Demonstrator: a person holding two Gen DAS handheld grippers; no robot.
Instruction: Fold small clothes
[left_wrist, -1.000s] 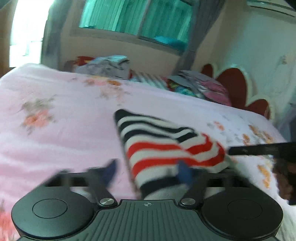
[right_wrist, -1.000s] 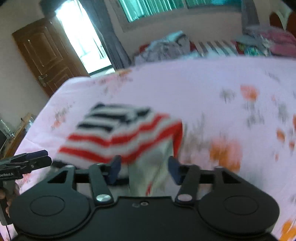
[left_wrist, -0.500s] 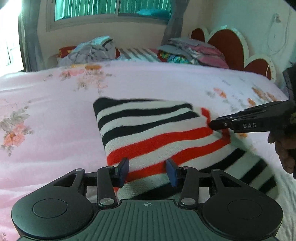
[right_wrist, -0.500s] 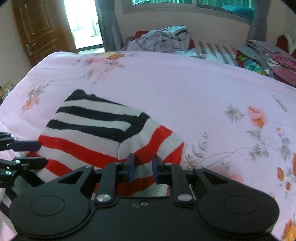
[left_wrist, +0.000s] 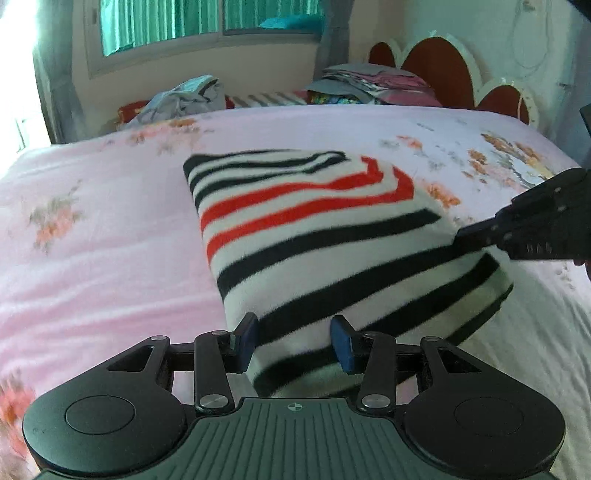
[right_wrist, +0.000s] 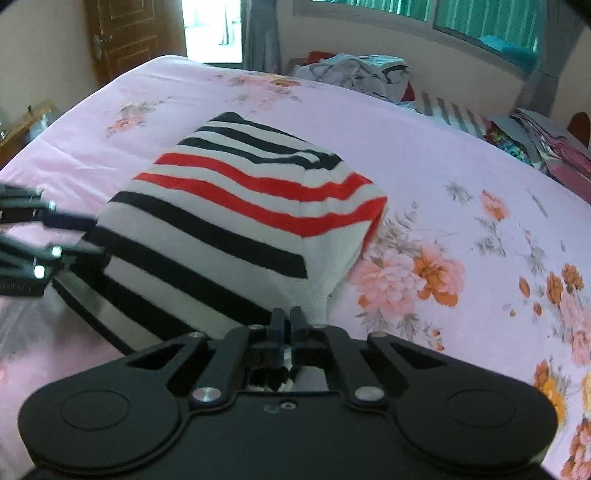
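Striped sweater — right tongs clenched on its edge, left tongs released; lettering unreadable.

The striped knit garment is white with bands in two colours: black stripes at the far end, two or three red stripes across the middle, and broader black stripes on the near part. It lies on a bed sheet of pale pink, printed with scattered flowers in orange, peach and pink with grey-green leaves. The left gripper is black with dark blue fingertip pads; the right gripper is black too. The headboard is dark red, edged in white scallops. The window curtains are teal green, and the door is brown wood.
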